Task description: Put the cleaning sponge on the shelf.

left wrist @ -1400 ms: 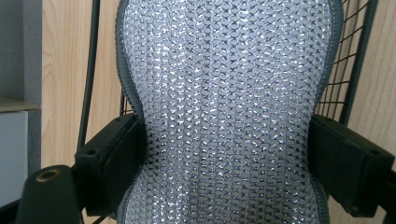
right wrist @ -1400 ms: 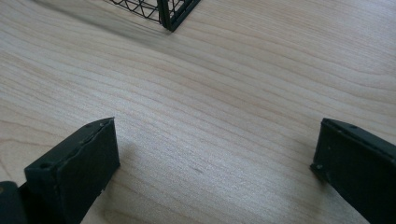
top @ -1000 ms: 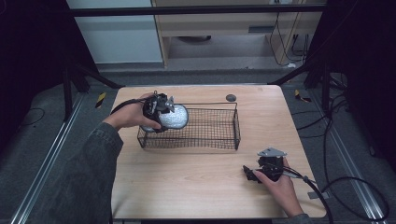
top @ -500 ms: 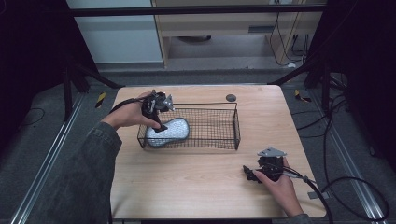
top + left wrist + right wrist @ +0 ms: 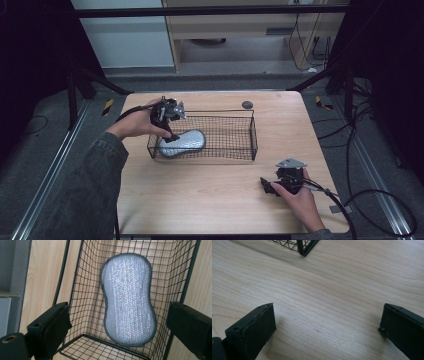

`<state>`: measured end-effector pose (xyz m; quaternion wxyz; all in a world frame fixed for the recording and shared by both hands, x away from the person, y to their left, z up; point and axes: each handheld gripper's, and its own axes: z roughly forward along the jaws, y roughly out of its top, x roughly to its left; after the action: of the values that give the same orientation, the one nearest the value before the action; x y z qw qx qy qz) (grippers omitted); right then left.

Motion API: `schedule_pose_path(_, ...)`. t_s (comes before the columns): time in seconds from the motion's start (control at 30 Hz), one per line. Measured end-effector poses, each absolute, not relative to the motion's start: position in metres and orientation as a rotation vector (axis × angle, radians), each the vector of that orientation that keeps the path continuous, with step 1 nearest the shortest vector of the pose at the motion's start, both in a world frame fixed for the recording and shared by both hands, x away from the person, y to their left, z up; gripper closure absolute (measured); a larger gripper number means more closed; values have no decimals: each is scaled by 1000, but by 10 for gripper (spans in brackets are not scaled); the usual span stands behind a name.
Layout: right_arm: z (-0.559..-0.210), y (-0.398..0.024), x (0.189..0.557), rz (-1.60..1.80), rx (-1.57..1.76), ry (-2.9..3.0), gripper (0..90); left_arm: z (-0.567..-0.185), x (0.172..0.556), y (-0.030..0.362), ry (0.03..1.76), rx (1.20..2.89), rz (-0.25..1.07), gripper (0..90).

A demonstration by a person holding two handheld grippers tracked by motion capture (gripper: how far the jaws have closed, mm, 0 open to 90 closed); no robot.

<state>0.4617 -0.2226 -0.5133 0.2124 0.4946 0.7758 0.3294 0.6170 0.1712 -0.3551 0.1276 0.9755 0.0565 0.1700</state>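
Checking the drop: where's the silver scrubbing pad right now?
The scrubbing pad lies flat on the floor of the wire basket, at its left end in the high view, just below the open left gripper.

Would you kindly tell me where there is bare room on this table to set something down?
The widest free patch is the table front, between the wire basket and the right tongs. The basket's right half is bare too. Its left end is crowded: the sponge and the left tongs.

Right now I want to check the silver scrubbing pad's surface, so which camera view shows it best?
The left gripper view: the scrubbing pad lies flat in the wire basket, close and unobstructed, with its glittery weave visible. The high view shows it small, behind mesh and partly hidden by the left gripper. The right gripper view catches a basket corner.
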Motion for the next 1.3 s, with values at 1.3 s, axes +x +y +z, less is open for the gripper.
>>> schedule_pose_path(1.3, -513, -223, 462, 916, 1374, 2154, 4, -350, 569, 175, 514, 2638, 556, 56)
